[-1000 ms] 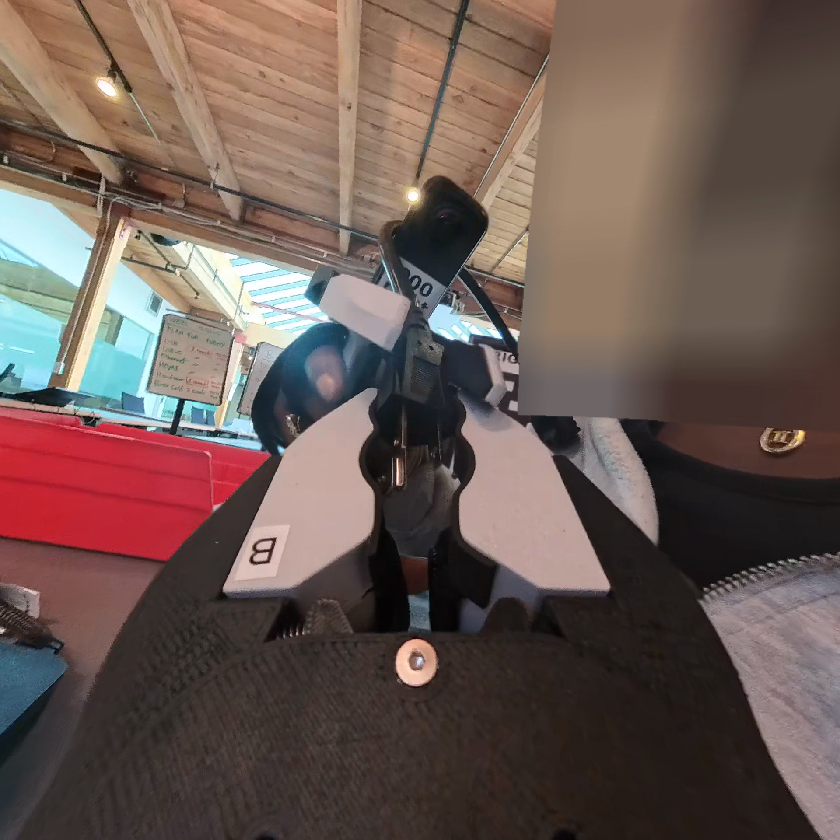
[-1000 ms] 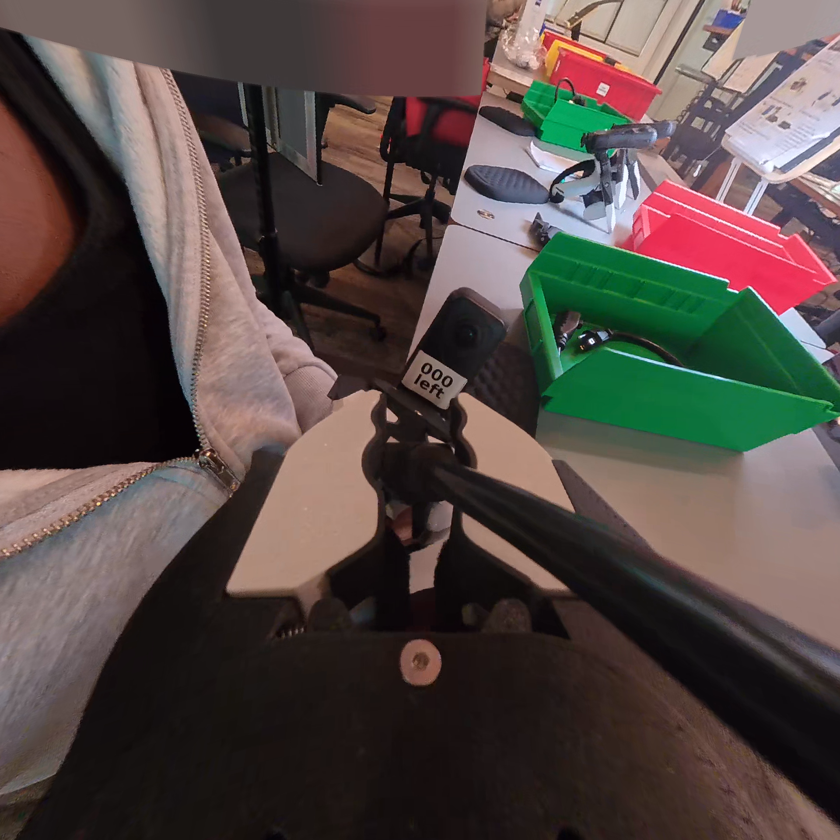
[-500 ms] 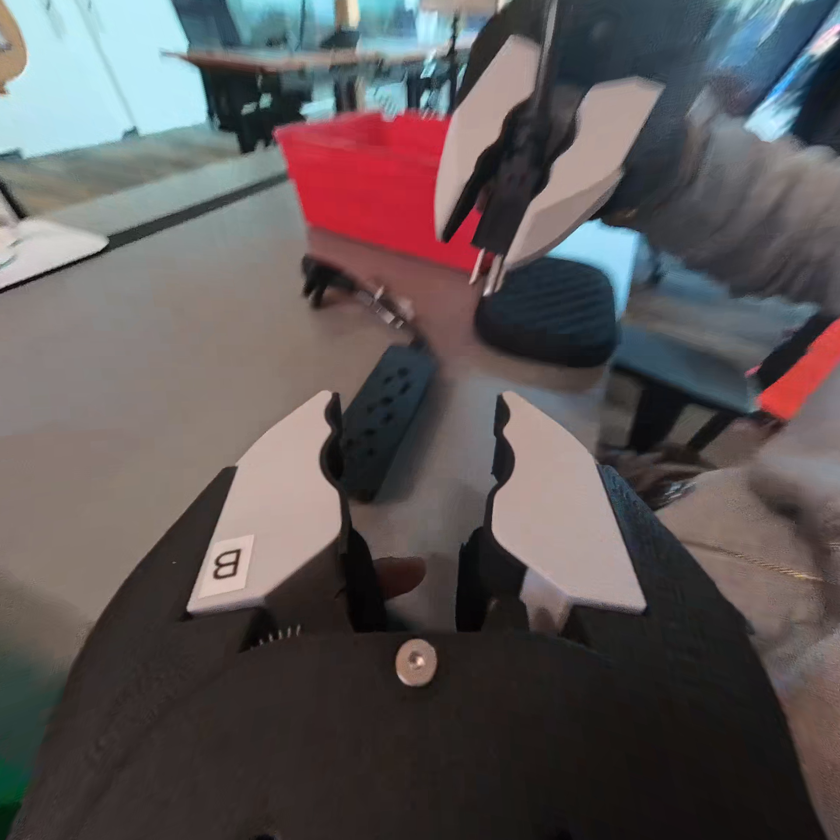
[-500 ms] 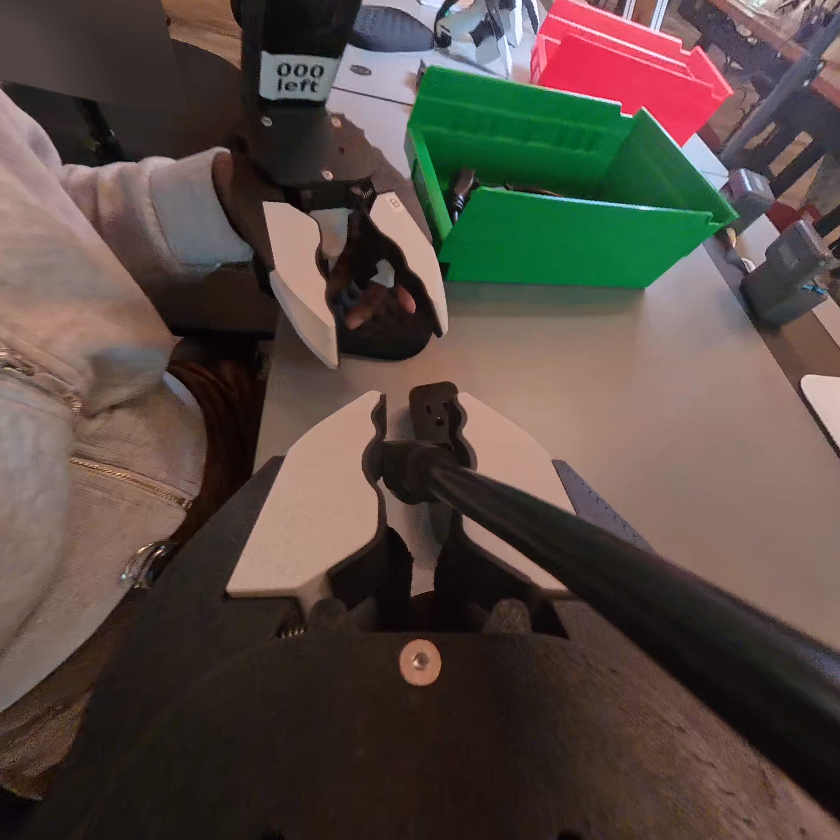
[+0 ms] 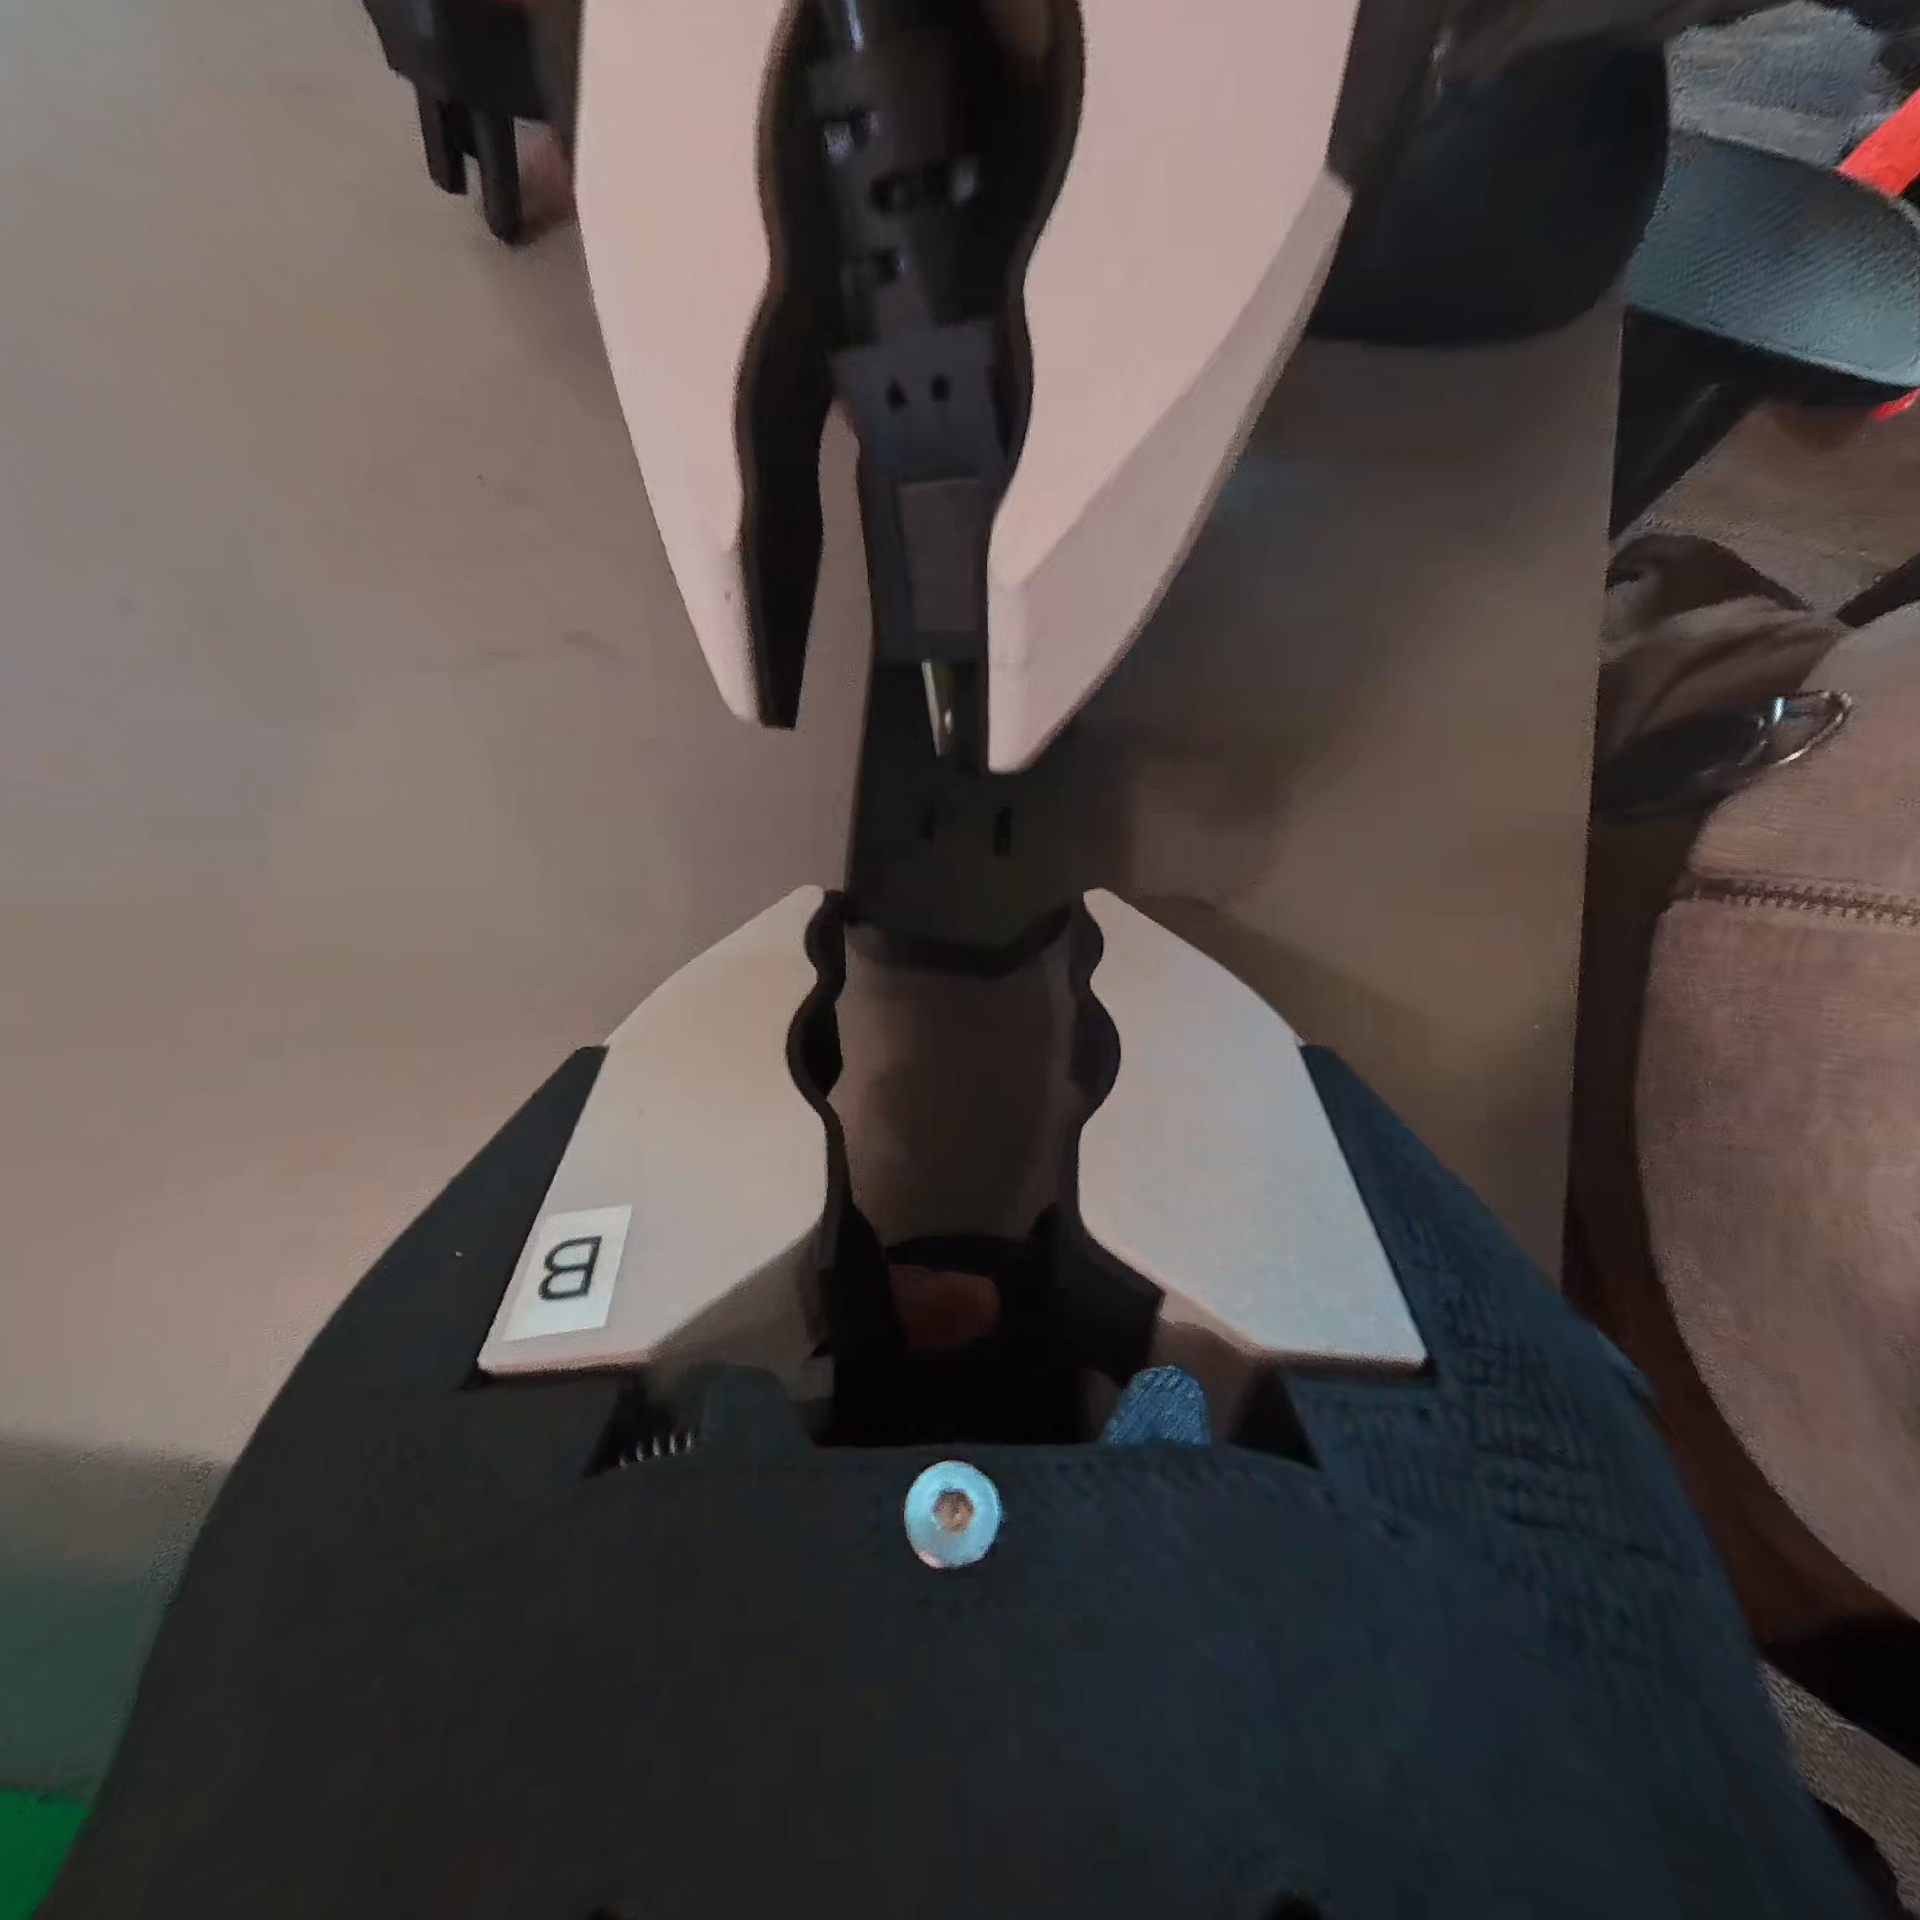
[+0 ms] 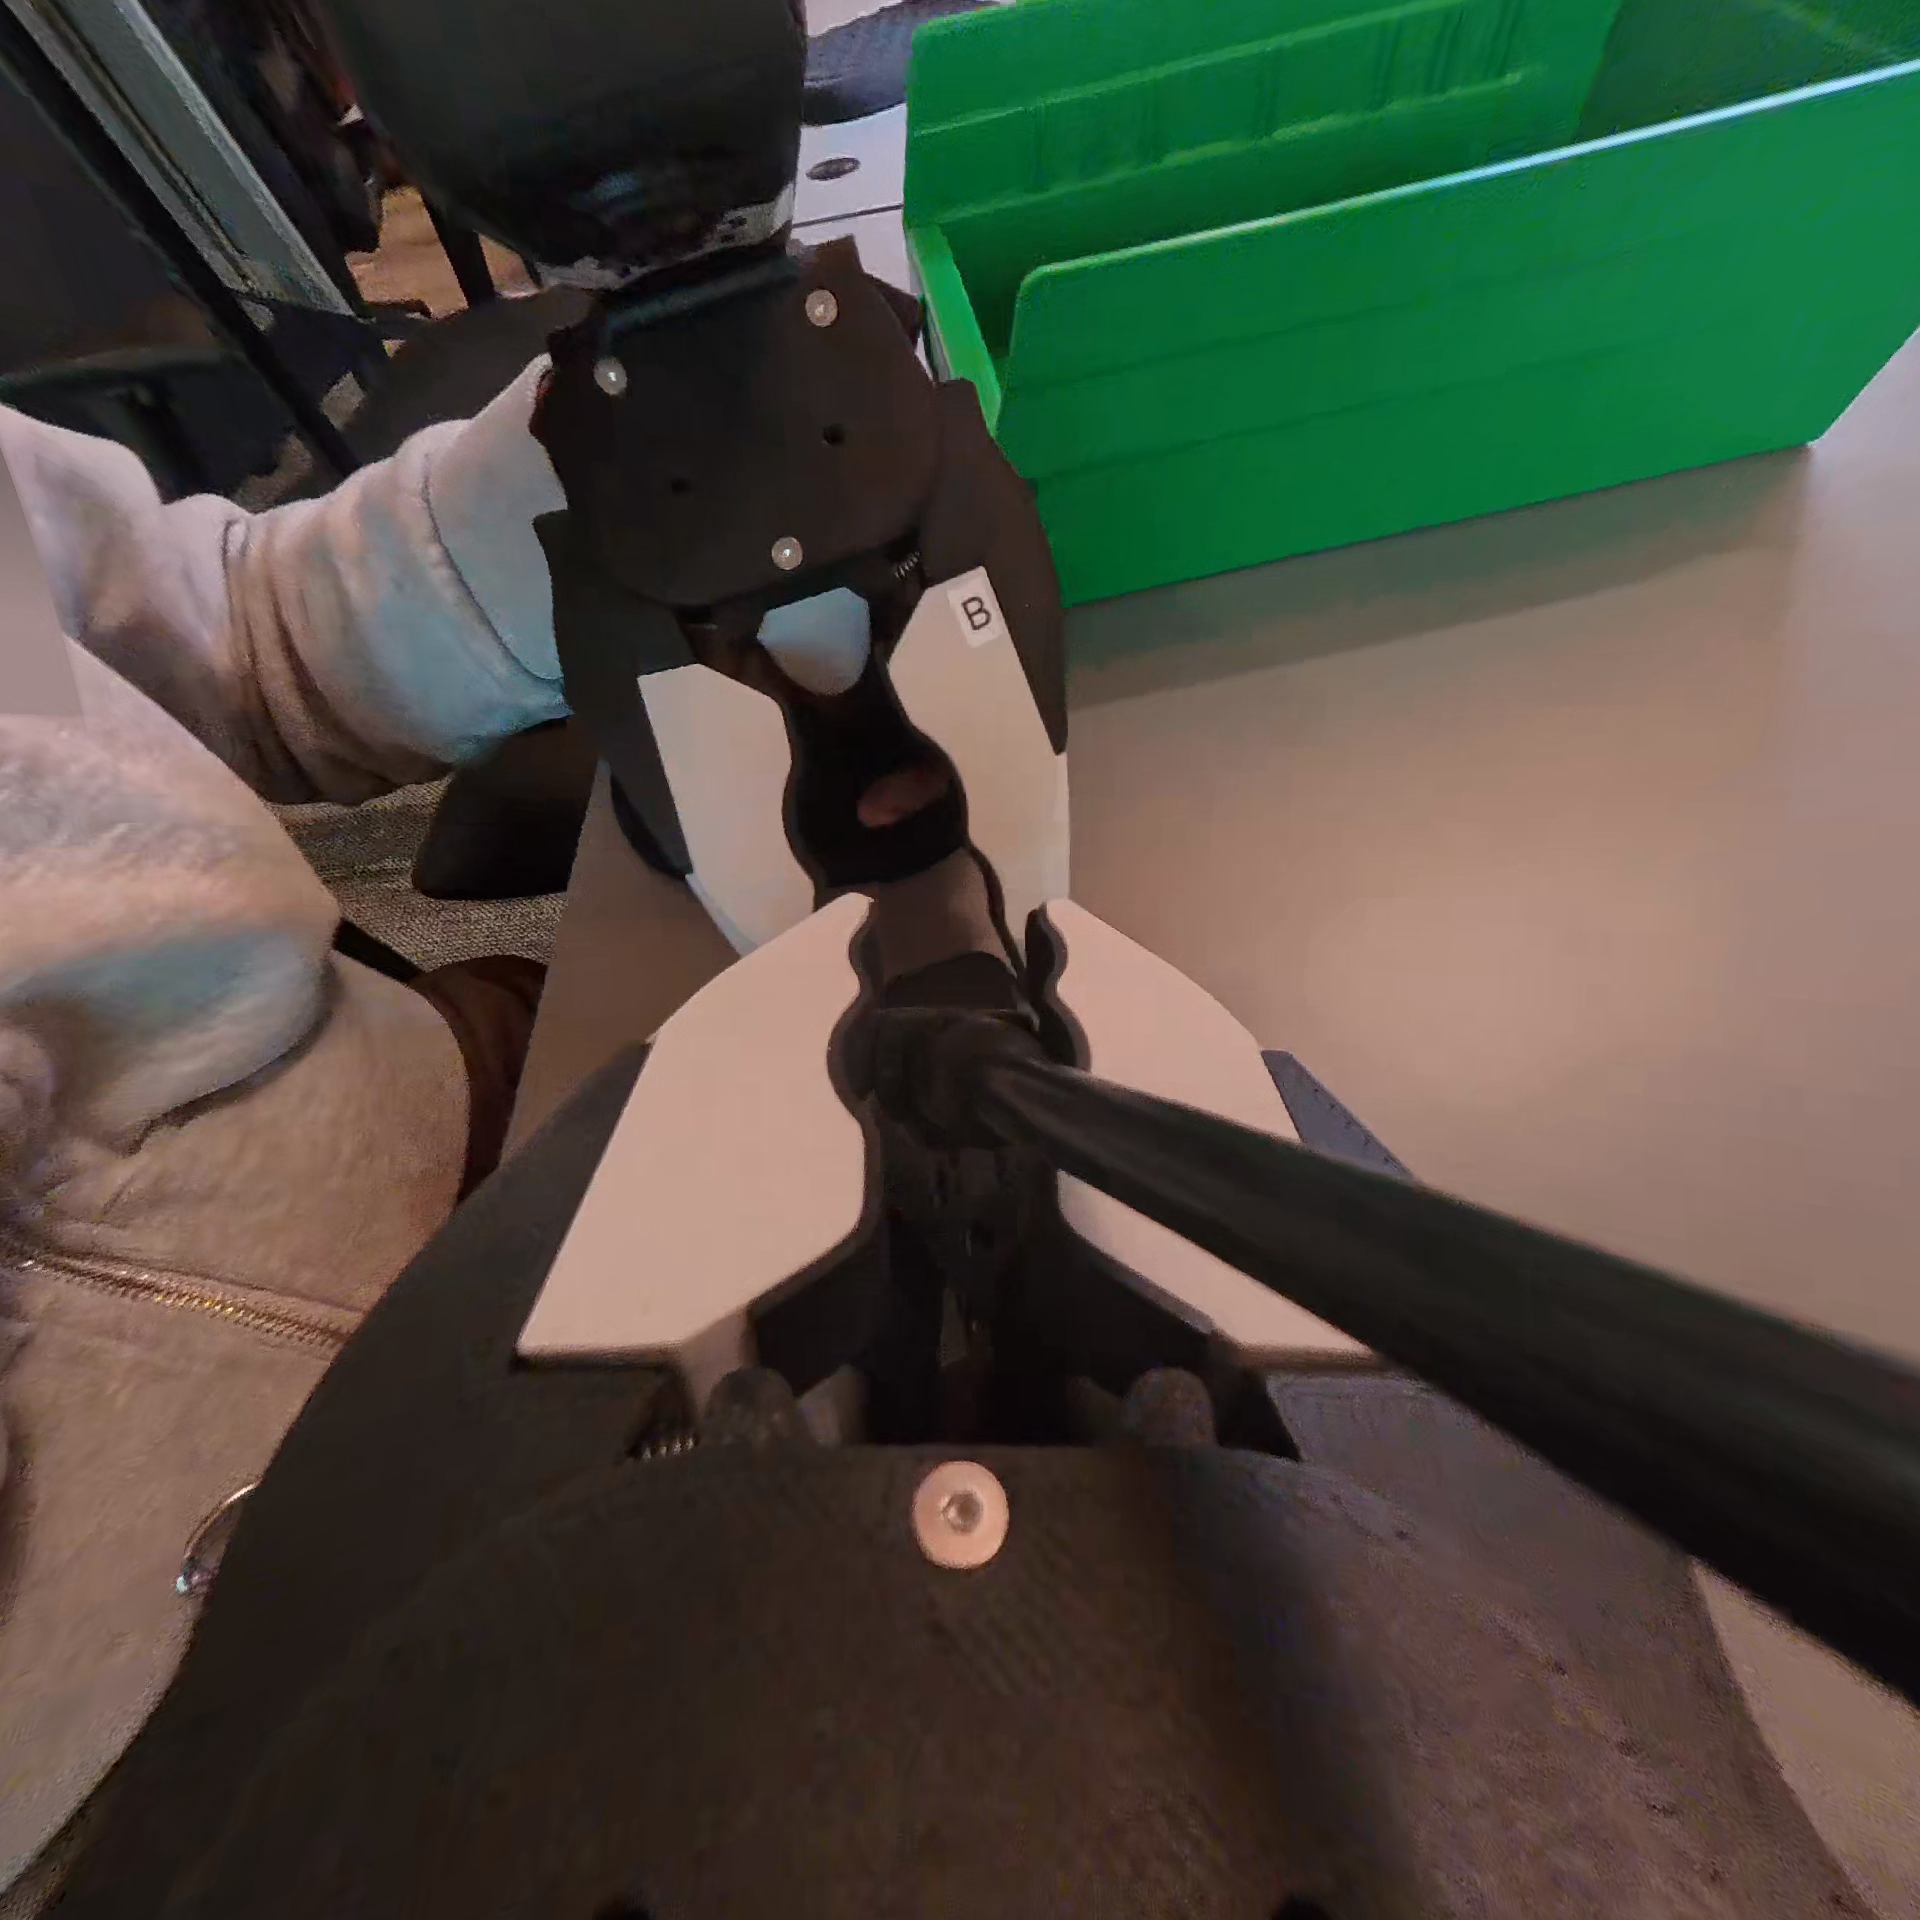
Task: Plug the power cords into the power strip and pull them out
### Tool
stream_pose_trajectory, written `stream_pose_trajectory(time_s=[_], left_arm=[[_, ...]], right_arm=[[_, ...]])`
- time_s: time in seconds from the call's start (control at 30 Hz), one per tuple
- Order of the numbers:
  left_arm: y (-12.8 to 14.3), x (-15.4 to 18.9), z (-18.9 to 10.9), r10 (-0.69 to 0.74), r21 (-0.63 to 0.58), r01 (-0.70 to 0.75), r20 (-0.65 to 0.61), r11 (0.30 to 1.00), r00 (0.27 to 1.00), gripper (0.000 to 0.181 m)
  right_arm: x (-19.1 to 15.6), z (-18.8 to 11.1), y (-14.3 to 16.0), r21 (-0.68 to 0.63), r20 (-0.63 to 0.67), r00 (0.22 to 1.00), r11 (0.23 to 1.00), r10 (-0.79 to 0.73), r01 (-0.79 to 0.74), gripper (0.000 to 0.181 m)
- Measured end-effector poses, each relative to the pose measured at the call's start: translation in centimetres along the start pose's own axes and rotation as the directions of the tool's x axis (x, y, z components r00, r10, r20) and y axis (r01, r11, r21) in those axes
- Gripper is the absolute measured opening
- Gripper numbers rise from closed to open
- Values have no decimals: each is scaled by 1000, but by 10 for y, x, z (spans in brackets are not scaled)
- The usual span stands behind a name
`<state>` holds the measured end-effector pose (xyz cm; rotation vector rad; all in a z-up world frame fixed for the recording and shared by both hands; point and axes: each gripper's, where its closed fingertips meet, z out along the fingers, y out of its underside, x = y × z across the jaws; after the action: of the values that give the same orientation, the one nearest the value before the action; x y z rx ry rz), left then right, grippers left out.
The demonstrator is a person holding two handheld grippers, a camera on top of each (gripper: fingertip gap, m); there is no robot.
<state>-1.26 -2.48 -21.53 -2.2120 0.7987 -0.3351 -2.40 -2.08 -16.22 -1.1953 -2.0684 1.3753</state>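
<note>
The black power strip (image 5: 940, 831) is laid lengthwise on the grey table (image 5: 312, 623), sockets upward. A black plug (image 5: 940, 561) on a thick black power cord (image 6: 1455, 1226) is held prongs-down just above it.

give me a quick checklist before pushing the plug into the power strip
1. Right gripper shut on plug: ok.
2. Prongs pointing down at power strip: ok.
3. Prongs lined up with a socket's slots: cannot tell.
4. Left gripper clamped on the strip's near end: cannot tell, the tips flank it.
5. Cord trailing back, clear of the sockets: ok.
</note>
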Motion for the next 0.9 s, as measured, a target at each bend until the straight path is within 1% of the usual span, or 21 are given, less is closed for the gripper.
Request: stream_pose_trajectory(time_s=[0.07, 0.2, 0.33, 0.47, 0.53, 0.6, 0.7, 0.77, 0.87, 0.9], left_arm=[[0, -2, 0, -36, 3, 36, -14, 999, 999, 40], [1, -2, 1, -110, -3, 110, -66, 994, 992, 40], [2, -2, 3, -192, -26, 190, -133, 981, 972, 41], [2, -2, 3, -193, -23, 191, -133, 981, 972, 41], [8, -2, 5, -195, -63, 189, -117, 980, 974, 37], [7, -4, 5, -196, -53, 192, -103, 980, 975, 35], [4, -8, 2, -239, -17, 239, -109, 971, 965, 29], [0, -9, -2, -249, 18, 253, -123, 967, 961, 30], [-15, -11, -16, -231, 158, 251, -136, 955, 963, 46], [-21, -12, -22, -210, 218, 232, -122, 948, 970, 47]], right_arm=[[5, 5, 4, -16, -16, 1000, 1000, -11, 11, 27], [9, 10, 10, -82, -28, 996, 993, -87, 84, 27], [4, 13, 13, -168, -6, 976, 962, -218, 214, 27], [1, 22, 15, -229, 14, 960, 933, -281, 276, 27], [4, 27, 21, -274, 7, 948, 911, -319, 308, 27], [6, 26, 21, -247, 18, 953, 923, -301, 296, 27], [9, 19, 22, -187, -16, 944, 928, -330, 321, 27], [10, 15, 23, -170, -46, 933, 923, -357, 345, 27], [10, 15, 23, -167, -62, 925, 917, -375, 361, 27], [10, 16, 23, -169, -60, 922, 915, -382, 367, 27]])
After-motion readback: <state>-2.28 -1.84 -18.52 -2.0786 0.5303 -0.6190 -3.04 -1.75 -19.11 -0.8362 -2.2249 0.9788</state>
